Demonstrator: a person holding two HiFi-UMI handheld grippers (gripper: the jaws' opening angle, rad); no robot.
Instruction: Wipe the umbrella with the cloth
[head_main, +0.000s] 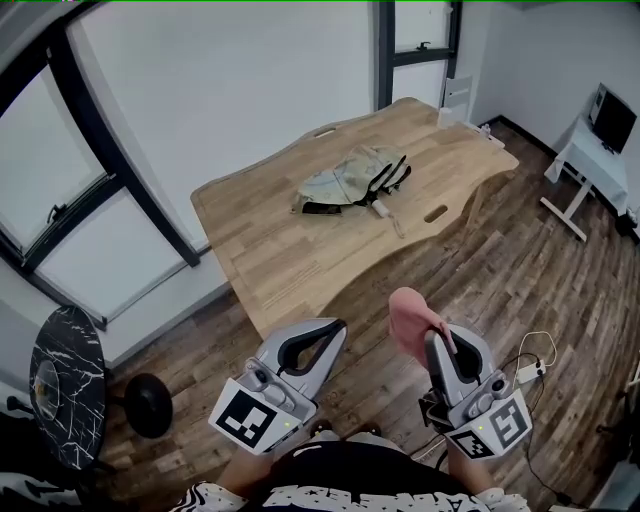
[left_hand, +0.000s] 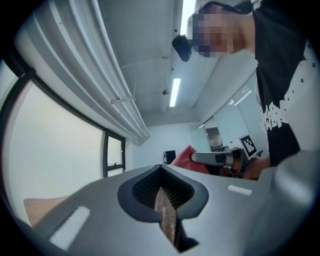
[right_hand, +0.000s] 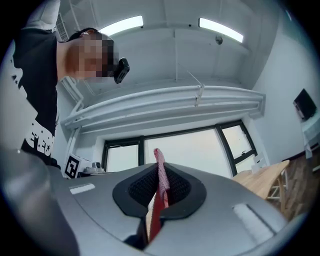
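Holding the left gripper (head_main: 330, 330) fully closed with nothing between its jaws, low over the wood floor (head_main: 520, 270) and just short of the table (head_main: 270, 260). Pinching the pink cloth (head_main: 412, 318) in the right gripper (head_main: 445, 338), jaws clamped tight on it, with the cloth bunching up above the tips, beside the left gripper but apart from it. Leaving the umbrella (head_main: 352, 178) lying folded near the middle of the table, well apart from both grippers, its pale canopy crumpled and its handle end pointing toward the near edge.
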